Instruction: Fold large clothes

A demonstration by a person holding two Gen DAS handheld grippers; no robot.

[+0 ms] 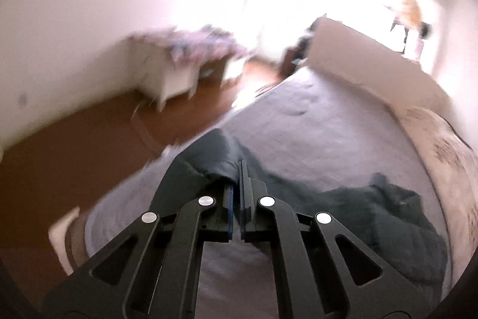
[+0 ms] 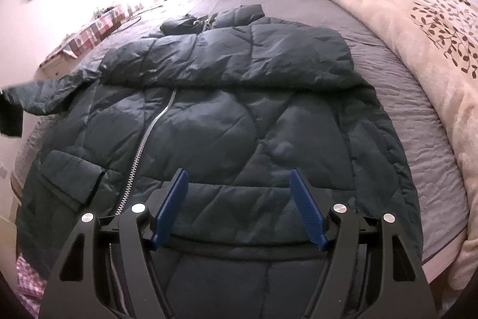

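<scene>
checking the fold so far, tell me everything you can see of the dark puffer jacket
The dark puffer jacket is teal, quilted and shiny like nylon. It lies front-up on the grey bed, silver zipper closed, one sleeve folded across the chest. The left gripper is shut on the other sleeve's cuff; the open right gripper hovers over the hem.

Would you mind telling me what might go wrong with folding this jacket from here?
The left gripper pinches only a thin edge of the sleeve; the slick padding might slip out. The right gripper hovers open, pinning nothing, so the jacket could slide on the grey sheet. The puffy folded sleeve may spring back.
</scene>
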